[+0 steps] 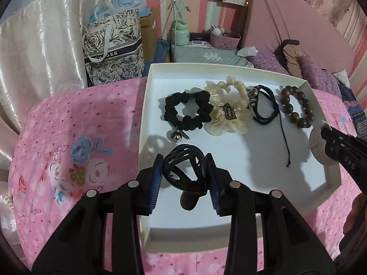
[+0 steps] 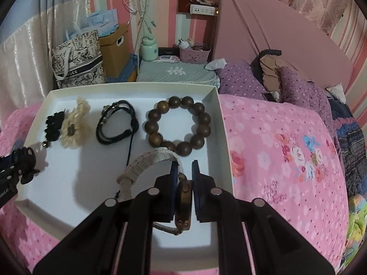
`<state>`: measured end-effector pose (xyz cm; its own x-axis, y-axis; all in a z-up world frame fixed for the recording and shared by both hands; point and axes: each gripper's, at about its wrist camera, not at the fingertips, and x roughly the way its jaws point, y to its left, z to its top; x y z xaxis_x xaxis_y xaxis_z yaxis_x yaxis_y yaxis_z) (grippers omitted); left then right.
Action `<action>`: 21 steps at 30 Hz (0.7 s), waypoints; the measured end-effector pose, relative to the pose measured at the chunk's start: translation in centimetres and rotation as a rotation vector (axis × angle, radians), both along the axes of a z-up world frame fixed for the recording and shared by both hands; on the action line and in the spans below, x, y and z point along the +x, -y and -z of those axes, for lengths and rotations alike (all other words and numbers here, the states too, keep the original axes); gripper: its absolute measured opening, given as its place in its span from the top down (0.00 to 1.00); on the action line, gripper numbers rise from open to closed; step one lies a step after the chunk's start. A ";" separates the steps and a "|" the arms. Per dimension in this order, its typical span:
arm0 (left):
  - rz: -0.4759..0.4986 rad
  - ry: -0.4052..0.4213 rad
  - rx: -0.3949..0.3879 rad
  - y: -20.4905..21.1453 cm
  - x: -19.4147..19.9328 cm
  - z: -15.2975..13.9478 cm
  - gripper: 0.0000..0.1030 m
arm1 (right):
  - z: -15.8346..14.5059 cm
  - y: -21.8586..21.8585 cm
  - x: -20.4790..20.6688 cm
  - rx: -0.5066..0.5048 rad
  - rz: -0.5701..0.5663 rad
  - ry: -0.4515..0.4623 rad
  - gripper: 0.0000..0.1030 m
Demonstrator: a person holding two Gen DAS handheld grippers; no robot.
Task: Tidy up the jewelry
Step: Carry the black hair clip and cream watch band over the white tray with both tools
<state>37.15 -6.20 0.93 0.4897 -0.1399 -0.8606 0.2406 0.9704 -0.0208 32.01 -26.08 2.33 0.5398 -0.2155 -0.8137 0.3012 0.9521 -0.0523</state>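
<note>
A white tray (image 1: 146,105) lies on a pink bedspread. In it sit a black scrunchie (image 1: 187,111), a cream scrunchie (image 1: 229,112), a black cord bracelet (image 1: 263,105) and a brown bead bracelet (image 1: 294,106). My left gripper (image 1: 184,171) is shut on a black hair claw clip (image 1: 183,171), held over the tray's near left part. My right gripper (image 2: 184,171) is shut on a wristwatch (image 2: 183,197) with a white band (image 2: 146,162), held above the tray's right side, just in front of the bead bracelet (image 2: 177,123).
The tray rests on a pink floral bedspread (image 1: 68,149). Behind stand a printed tote bag (image 1: 112,48), a bedside table with a green bottle (image 2: 149,49) and a pink basket (image 2: 195,53), and a purple pillow (image 2: 247,80) at the right.
</note>
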 end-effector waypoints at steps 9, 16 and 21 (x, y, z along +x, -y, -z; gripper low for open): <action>-0.003 0.007 0.012 0.9 1.2 0.9 0.65 | 0.9 0.8 1.6 0.002 0.029 0.005 0.88; -0.009 0.020 0.018 1.2 1.4 1.4 0.65 | 1.5 1.3 2.0 0.010 0.046 0.020 0.88; -0.016 0.024 0.027 1.1 1.5 1.8 0.65 | 1.7 1.4 1.9 0.008 0.050 0.033 0.88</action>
